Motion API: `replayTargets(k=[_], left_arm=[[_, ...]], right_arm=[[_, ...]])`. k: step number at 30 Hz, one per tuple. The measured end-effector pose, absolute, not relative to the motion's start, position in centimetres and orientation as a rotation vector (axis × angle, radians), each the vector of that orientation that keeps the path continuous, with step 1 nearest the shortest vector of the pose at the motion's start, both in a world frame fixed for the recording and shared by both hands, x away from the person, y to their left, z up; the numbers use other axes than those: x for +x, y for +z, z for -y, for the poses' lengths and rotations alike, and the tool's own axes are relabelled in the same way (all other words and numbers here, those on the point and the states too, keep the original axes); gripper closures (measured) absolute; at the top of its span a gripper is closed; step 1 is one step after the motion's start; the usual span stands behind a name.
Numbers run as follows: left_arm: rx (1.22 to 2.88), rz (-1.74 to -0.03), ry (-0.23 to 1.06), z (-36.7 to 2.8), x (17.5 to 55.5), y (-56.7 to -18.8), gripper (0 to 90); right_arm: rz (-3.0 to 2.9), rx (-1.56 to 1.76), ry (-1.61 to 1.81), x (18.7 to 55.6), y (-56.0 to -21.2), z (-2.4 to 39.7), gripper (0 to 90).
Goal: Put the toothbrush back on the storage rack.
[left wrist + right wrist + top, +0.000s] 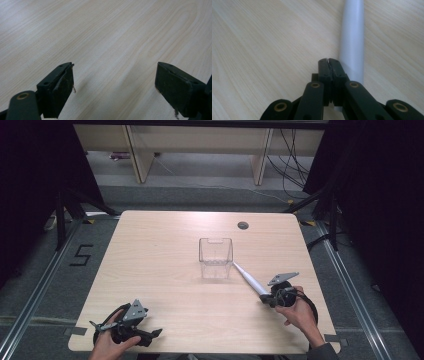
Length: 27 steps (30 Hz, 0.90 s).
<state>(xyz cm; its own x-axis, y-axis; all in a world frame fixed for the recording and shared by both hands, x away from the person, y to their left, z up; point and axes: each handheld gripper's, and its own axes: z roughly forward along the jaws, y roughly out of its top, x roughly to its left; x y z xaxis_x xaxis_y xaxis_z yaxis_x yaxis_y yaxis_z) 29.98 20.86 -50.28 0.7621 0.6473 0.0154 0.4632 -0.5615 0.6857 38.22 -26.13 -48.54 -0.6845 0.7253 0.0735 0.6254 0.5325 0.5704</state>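
L gripper (131, 326) jaws spread; R gripper (329, 61) jaws pinching white stick (352, 47).

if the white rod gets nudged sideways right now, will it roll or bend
The white rod looks round and smooth, so it would probably roll across the table. It reads as straight and stiff, likely not bending. Its narrow tip lies by the clear container, which looks light and might slide or tip if bumped.

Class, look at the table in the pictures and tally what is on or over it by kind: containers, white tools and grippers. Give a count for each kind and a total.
Clear plastic container: 1
White tapered tool: 1
Hand-held grippers, left hand-held gripper and right hand-held gripper: 2
Total: 4
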Motion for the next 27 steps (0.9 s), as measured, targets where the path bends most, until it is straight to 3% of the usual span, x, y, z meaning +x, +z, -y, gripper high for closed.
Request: replayTargets(k=[17, 27], left_arm=[[2.261, -0.826, 0.34, -20.8, 29.9, -50.3, 15.1], [2.25, -0.835, 0.342, -20.8, 29.9, -50.4, 15.1]], right_arm=[[-2.555, 1.259, 0.809, 38.8, -48.6, 29.5, 88.4], [-2.549, 1.201, 0.813, 38.3, -47.6, 28.7, 81.9]])
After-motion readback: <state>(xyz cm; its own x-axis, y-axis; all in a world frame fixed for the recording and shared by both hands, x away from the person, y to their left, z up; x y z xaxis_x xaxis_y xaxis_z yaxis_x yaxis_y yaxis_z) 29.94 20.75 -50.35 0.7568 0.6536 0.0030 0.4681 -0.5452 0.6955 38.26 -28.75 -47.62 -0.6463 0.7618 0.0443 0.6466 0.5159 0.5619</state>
